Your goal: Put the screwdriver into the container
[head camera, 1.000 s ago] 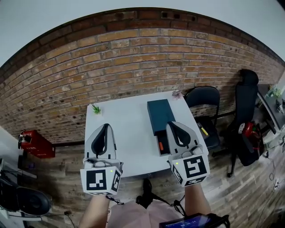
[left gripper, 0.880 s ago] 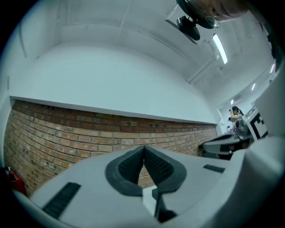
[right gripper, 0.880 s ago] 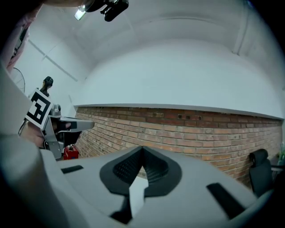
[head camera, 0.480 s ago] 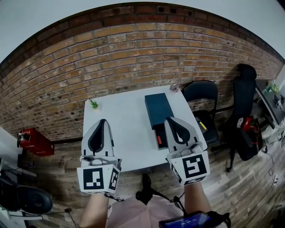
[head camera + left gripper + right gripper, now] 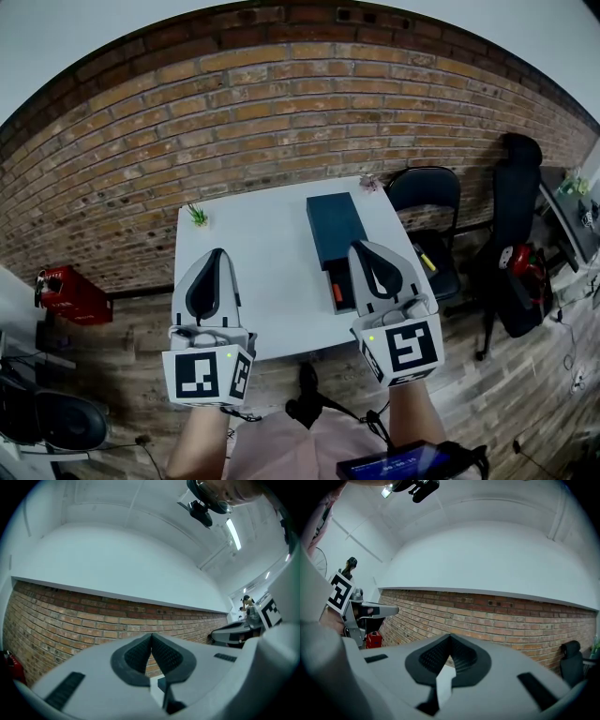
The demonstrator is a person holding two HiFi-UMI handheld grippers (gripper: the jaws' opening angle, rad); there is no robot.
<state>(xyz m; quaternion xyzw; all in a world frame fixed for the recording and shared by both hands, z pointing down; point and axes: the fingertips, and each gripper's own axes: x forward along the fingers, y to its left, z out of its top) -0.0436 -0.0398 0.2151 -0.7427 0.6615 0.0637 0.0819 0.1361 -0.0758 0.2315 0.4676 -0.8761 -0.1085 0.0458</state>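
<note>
Standing at a white desk (image 5: 272, 272) set against a brick wall (image 5: 281, 122), a person holds a gripper in each hand, side by side and well apart. The left gripper (image 5: 217, 253) has its jaws pressed together with nothing between them; in the left gripper view (image 5: 151, 635) the dark ribbed pads meet at the tip, with the brick wall beyond. The right gripper (image 5: 360, 246) is likewise closed and empty, and its pads meet in the right gripper view (image 5: 450, 636).

A dark teal container (image 5: 335, 223) lies on the right half of the desk, with an open tray end toward the person. The screwdriver (image 5: 337, 292), of which only an orange handle shows, lies in that open end, just left of the right gripper's body as seen from the head view.

A small green plant (image 5: 198, 217) sits at the far left corner of the desk. A black chair (image 5: 424, 202) stands to the desk's right, and a red box (image 5: 66, 295) rests on the wooden floor to its left.
</note>
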